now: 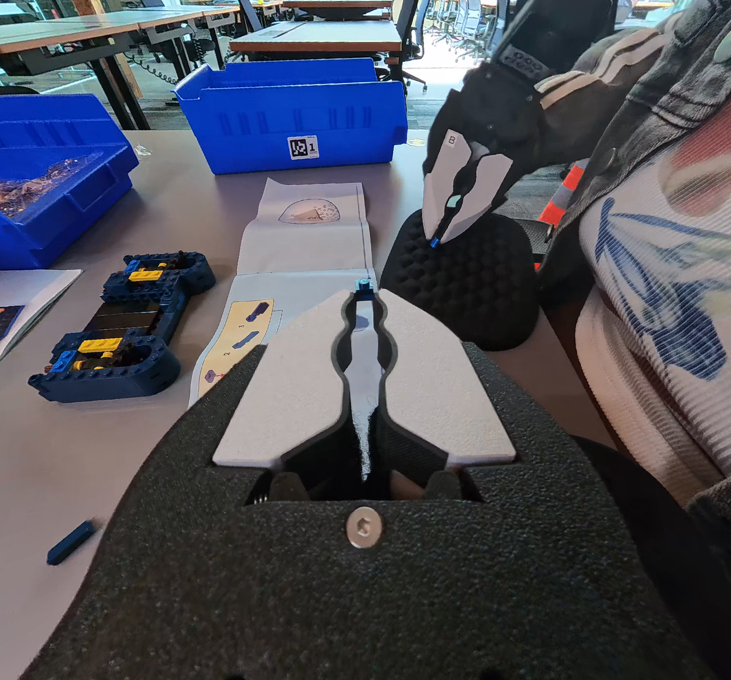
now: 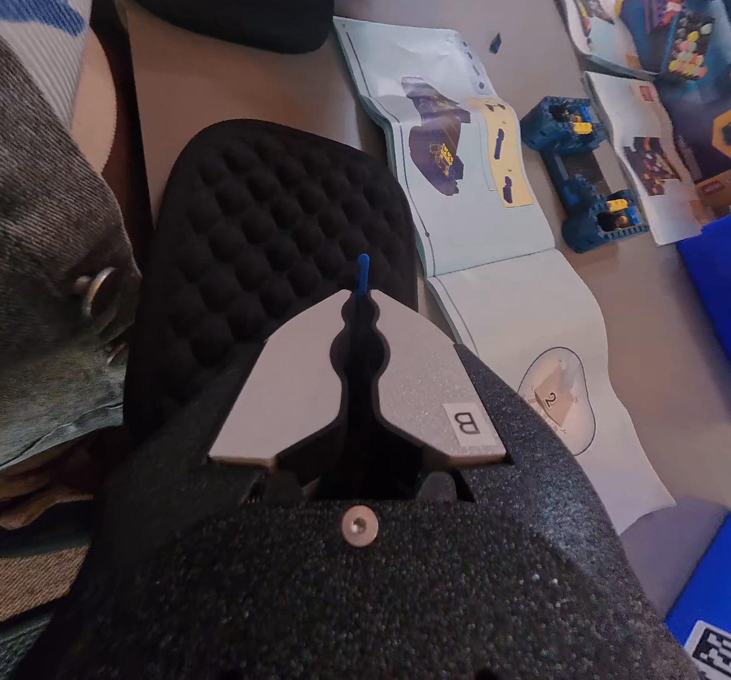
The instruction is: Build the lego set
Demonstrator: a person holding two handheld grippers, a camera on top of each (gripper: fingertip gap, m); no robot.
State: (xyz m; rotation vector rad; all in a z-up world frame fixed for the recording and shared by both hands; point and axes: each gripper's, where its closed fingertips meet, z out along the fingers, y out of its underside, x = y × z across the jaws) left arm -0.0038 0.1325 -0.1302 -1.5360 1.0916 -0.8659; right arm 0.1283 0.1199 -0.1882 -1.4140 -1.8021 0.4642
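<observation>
Left gripper (image 1: 364, 292): fingertips pinch a small blue brick (image 1: 364, 288) above the open instruction booklet (image 1: 312, 249); the brick's lower part is hidden between the fingers.
Right gripper (image 2: 360, 293): jaws nearly together on a thin blue pin (image 2: 362, 273) that sticks out past the tips, over the black dimpled foam pad (image 2: 253, 202); how far the pin runs back into the jaws cannot be made out.
Foam pad: on the tabletop (image 1: 166, 202) just right of the booklet, its near edge covered by the gripper.
Dark blue brick model (image 1: 122, 328): left of the booklet, well apart from both grippers.
Blue bins (image 1: 292, 115): at the far side; the left one is cut off by the frame, its contents blurred.
Loose dark blue piece (image 1: 71, 542): near edge, shape unclear.
Person: only a printed shirt and grey jacket (image 1: 652, 225) show.
</observation>
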